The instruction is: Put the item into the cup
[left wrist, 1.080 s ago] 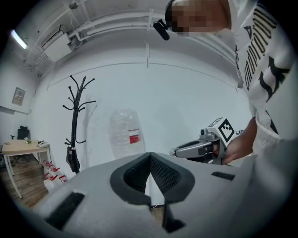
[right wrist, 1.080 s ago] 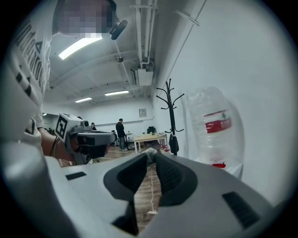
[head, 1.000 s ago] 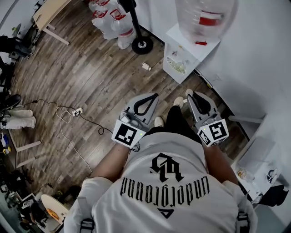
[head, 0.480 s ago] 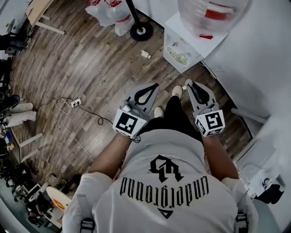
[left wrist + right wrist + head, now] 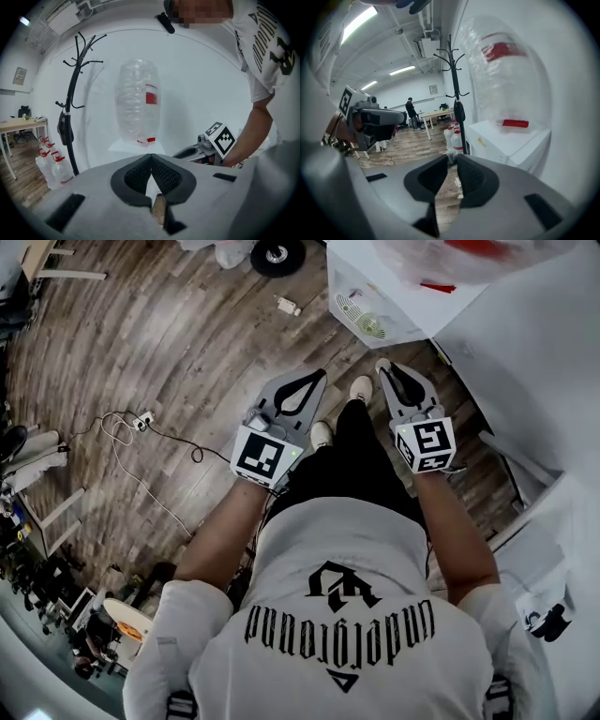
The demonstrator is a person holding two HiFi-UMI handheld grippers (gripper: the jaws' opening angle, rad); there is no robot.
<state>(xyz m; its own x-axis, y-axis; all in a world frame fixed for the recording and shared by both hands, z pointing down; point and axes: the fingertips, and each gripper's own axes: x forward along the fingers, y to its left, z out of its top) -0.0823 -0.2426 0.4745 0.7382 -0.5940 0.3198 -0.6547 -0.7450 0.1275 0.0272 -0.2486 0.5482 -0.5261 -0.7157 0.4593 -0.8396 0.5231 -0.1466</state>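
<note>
No cup and no item to put in it shows in any view. In the head view the person stands over a wooden floor with both grippers held out in front. The left gripper [image 5: 317, 377] has its tips together and nothing between them; its own view [image 5: 151, 157] shows the pads meeting at the tip. The right gripper [image 5: 386, 369] stands level with it on the right. In its own view [image 5: 451, 158] a narrow gap separates the pads, with nothing in it. Each gripper sees the other: the right gripper [image 5: 193, 153] and the left gripper [image 5: 375, 119].
A white water dispenser [image 5: 375, 310] with a big clear bottle [image 5: 138, 105] stands against the wall ahead. A black coat stand [image 5: 70, 108] and several water jugs [image 5: 51, 164] stand left of it. A cable and power strip [image 5: 141, 418] lie on the floor. Desks and people are farther back.
Both grippers have gone forward, away from the body, and the arms are more stretched. The dispenser now lies nearer the top edge of the head view. The jaws look unchanged.
</note>
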